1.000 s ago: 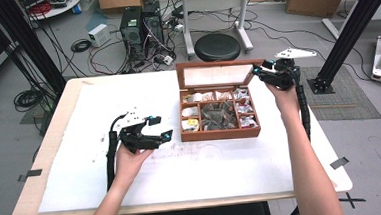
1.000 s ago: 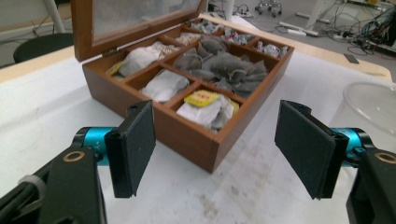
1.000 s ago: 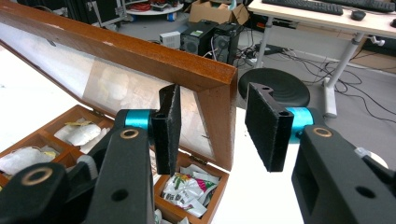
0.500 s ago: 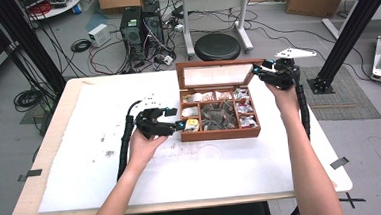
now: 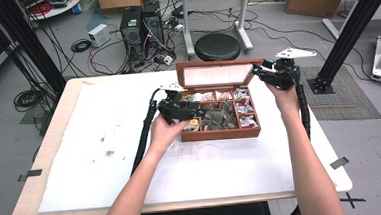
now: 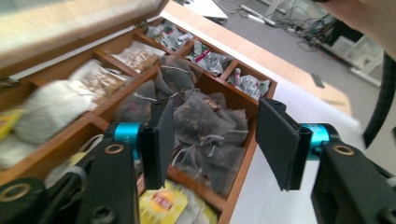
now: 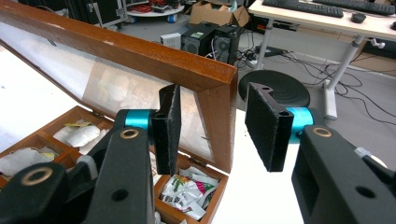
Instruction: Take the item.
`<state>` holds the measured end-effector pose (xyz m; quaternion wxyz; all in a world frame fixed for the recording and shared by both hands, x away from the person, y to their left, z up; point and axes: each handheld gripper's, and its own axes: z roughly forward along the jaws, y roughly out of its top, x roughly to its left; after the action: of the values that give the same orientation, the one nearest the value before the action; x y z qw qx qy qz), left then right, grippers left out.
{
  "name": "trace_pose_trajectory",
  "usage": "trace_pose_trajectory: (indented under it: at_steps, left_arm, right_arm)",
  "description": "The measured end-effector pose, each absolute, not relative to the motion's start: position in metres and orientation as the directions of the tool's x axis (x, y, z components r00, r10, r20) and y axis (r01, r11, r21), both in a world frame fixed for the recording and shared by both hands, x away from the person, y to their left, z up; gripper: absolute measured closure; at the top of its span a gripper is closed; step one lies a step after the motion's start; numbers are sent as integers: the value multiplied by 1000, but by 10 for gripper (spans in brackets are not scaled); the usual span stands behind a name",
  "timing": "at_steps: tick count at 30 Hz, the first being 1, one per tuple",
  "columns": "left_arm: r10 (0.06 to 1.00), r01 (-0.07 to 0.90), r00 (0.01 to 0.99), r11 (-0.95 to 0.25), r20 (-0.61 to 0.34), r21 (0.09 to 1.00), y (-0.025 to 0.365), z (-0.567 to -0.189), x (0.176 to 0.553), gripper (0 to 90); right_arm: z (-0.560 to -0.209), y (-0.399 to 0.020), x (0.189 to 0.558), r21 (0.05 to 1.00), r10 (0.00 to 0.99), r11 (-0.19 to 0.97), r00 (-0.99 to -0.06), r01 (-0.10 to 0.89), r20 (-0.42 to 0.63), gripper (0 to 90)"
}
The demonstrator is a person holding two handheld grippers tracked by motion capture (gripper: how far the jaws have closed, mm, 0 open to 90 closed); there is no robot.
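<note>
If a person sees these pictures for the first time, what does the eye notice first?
First comes the wooden tea box in the middle of the white table, its lid standing open. The right gripper straddles the lid's corner, while the left gripper, jaws just closing with nothing pressed between them, hovers over the dark tea bags in the centre compartment.

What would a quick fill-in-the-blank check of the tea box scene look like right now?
1. The wooden box on the table has its lid standing ____.
2. The right gripper has its jaws on either side of the lid's ____ edge.
3. The left gripper hovers over the large middle compartment of ____ tea bags, nothing yet between its pads.
4. Beneath the box lies a ____ sheet.

Missing words: open; side; dark; white
</note>
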<state>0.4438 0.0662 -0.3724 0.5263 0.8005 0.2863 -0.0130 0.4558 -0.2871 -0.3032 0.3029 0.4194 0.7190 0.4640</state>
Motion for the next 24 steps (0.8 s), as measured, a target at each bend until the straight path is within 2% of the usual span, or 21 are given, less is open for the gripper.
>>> trace_pose_trajectory:
  at_steps: [10, 24]
  left_arm:
    - [471, 551, 796, -305, -380, 776, 41, -384, 462, 489]
    - [532, 618, 748, -342, -396, 708, 27, -397, 474, 502]
  right_arm:
    - [-303, -287, 455, 919, 882, 228, -467, 321, -56, 570]
    - [-303, -287, 455, 919, 881, 233, -469, 319, -61, 570]
